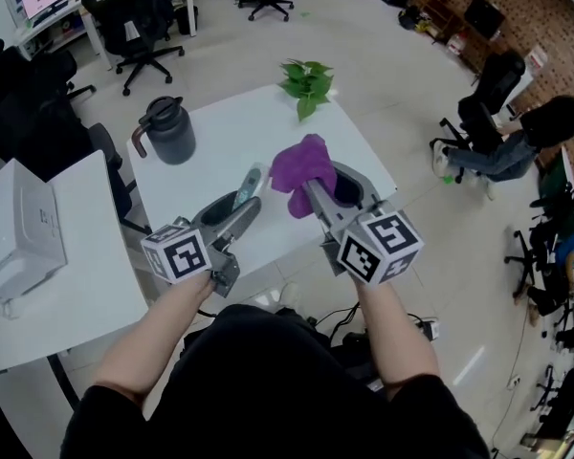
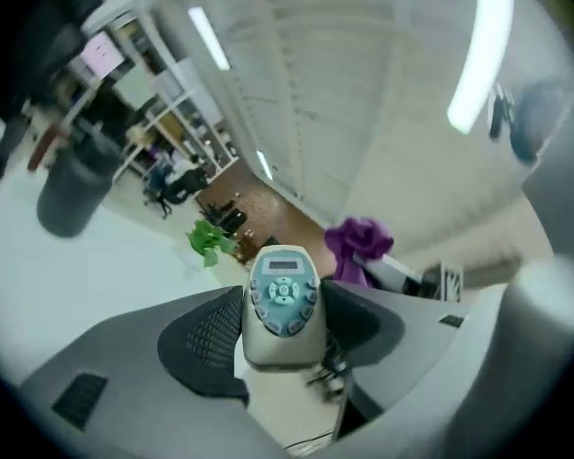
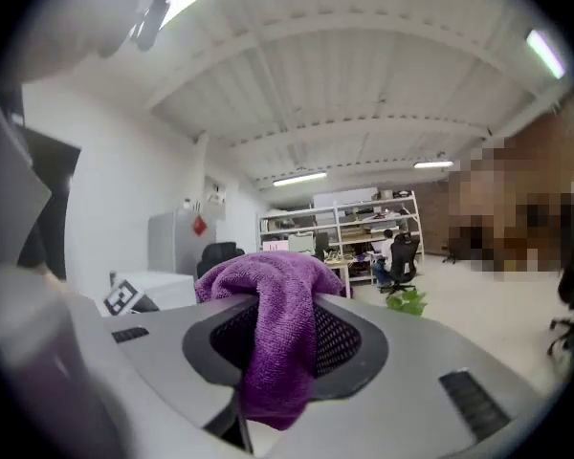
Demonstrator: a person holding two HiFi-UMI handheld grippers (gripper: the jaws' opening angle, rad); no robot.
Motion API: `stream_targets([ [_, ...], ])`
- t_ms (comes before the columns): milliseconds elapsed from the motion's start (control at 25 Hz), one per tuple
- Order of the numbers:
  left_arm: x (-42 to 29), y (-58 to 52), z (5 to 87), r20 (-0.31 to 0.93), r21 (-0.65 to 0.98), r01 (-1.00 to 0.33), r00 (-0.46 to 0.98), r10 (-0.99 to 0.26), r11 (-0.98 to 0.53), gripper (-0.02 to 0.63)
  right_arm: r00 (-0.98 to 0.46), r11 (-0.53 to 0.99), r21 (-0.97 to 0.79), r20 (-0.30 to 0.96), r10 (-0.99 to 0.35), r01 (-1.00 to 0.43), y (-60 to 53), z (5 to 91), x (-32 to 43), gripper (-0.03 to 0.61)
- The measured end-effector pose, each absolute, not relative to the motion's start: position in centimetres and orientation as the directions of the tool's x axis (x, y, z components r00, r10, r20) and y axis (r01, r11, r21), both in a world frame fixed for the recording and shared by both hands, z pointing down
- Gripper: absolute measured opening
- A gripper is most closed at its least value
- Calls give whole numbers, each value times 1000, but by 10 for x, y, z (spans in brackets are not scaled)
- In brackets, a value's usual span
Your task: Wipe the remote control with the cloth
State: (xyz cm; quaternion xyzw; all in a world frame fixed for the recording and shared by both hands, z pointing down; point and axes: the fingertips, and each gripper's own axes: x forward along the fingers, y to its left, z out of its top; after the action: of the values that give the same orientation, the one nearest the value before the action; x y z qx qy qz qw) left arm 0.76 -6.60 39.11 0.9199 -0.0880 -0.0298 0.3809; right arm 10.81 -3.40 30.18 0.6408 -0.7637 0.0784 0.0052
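Observation:
A grey remote control with a pale blue button face is clamped between the jaws of my left gripper; in the head view the remote control sticks out of the left gripper above the white table. My right gripper is shut on a purple cloth, which bunches over the jaws and hangs down between them. Seen from the head, the cloth in the right gripper sits just right of the remote, close beside it; whether they touch I cannot tell.
A dark grey jug stands at the table's left, a small green plant at its far edge. A second white desk with a white box lies to the left. Office chairs and a seated person are around.

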Motion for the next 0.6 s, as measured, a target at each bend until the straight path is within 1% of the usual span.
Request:
stream_targets([
  [40, 5, -71, 386, -59, 791, -74, 979, -195, -608, 250, -197, 177, -188, 96, -976, -966, -33, 308, 106, 126],
  [120, 0, -80, 380, -163, 880, 33, 958, -236, -474, 250, -259, 217, -311, 100, -961, -925, -32, 329, 90, 126],
  [240, -2, -82, 367, -272, 912, 162, 927, -259, -378, 250, -385, 299, -418, 136, -913, -858, -32, 366, 51, 126],
  [320, 0, -77, 362, -305, 908, 209, 924, -232, -364, 249, -450, 341, -455, 155, -879, -822, -32, 382, 29, 126],
  [400, 2, -69, 359, -313, 905, 232, 930, -190, -356, 249, -472, 355, -473, 153, -868, -806, -34, 385, 21, 126],
  [600, 7, -42, 357, -316, 895, 275, 947, -62, -352, 249, -407, 321, -434, 120, -905, -842, -44, 363, 50, 126],
])
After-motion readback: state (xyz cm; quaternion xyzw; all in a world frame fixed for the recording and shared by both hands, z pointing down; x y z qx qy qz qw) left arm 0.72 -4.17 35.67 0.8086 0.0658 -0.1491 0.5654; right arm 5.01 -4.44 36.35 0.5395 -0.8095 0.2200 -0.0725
